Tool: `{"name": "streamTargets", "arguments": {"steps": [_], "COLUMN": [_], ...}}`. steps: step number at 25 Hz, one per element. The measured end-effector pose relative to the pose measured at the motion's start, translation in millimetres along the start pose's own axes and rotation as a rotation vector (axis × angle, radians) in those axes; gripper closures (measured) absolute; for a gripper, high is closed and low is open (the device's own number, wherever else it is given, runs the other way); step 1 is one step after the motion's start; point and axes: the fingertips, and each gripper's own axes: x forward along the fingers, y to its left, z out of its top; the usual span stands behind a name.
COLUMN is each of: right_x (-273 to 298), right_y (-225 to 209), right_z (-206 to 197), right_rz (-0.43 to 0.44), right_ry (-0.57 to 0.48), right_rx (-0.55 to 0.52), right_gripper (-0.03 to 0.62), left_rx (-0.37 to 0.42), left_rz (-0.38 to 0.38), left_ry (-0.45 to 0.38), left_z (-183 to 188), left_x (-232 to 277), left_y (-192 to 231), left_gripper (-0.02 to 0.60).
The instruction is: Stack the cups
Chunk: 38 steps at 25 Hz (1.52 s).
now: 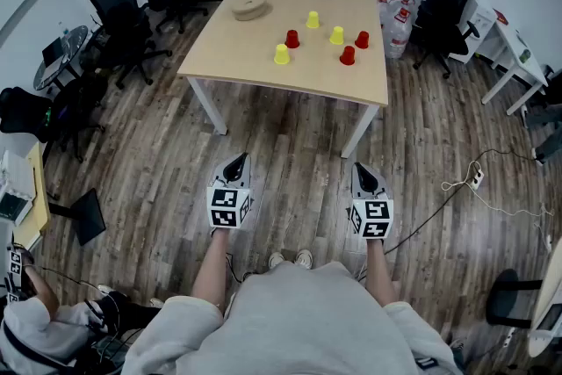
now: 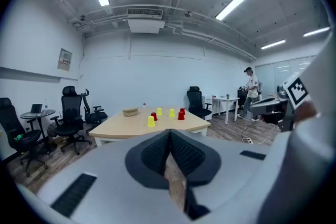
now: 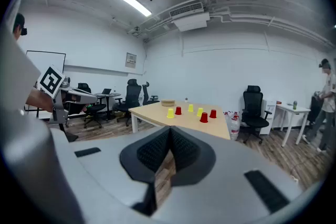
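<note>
Three yellow cups and three red cups stand upside down, apart from one another, on a light wooden table. My left gripper and right gripper hang over the wood floor, well short of the table's near edge. Both are shut with nothing between the jaws. In the left gripper view the left gripper points at the far cups. In the right gripper view the right gripper points at the same cups.
A round tan object lies at the table's far left. Black office chairs stand left of the table, another to its right. A white desk and a floor cable lie right. A person stands far off.
</note>
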Motion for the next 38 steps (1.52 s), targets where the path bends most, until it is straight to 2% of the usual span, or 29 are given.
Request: {"name": "streamTargets", "arguments": {"steps": [11,16,17,18,19,21,30,38], "right_x": [2.9,5.6,7.6,10.0,12.1,14.2,21.2,31.3], "right_y": [-3.1,-1.0,-0.1,2.3,5.2,7.7,-7.8,-28.0], "right_z": [-3.3,1.1,2.5,3.6,4.4,3.7,0.5,-7.4], "right_rz": [0.014,0.031,0.038,0.053,0.071,0.086,0.073,0.105], "right_ry": [0.006,-0.027,-0.037,-0.047,-0.057,-0.063,-0.049,-0.046], "right_rx": [0.001,0.019,0.025,0.034,0.042,0.041,0.008,0.006], "right_gripper": [0.592,0.591,0.571,0.363,0.23,0.158,0.203,0.207], "left_rx": [-0.006,-0.008,-0.008,-0.009,-0.009,-0.01,-0.01,-0.002], "left_rz": [-0.011,-0.012,-0.013,-0.013,-0.014,-0.014,-0.006,0.015], "left_ry": [-0.003,-0.002,-0.001,-0.001,-0.001,0.002,0.01,0.003], "left_z": [0.9,0.6,0.6,0.7,0.6,-0.4,3.7,11.3], "left_x": [7.2,9.0,9.5,9.6,9.7,10.2,25.4,46.5], "left_y": [-9.3,-8.9,-8.7,-8.6,-8.5,-9.2,-15.3,-34.3], "left_gripper": [0.569,0.569,0.569,0.569,0.569,0.569,0.569,0.569]}}
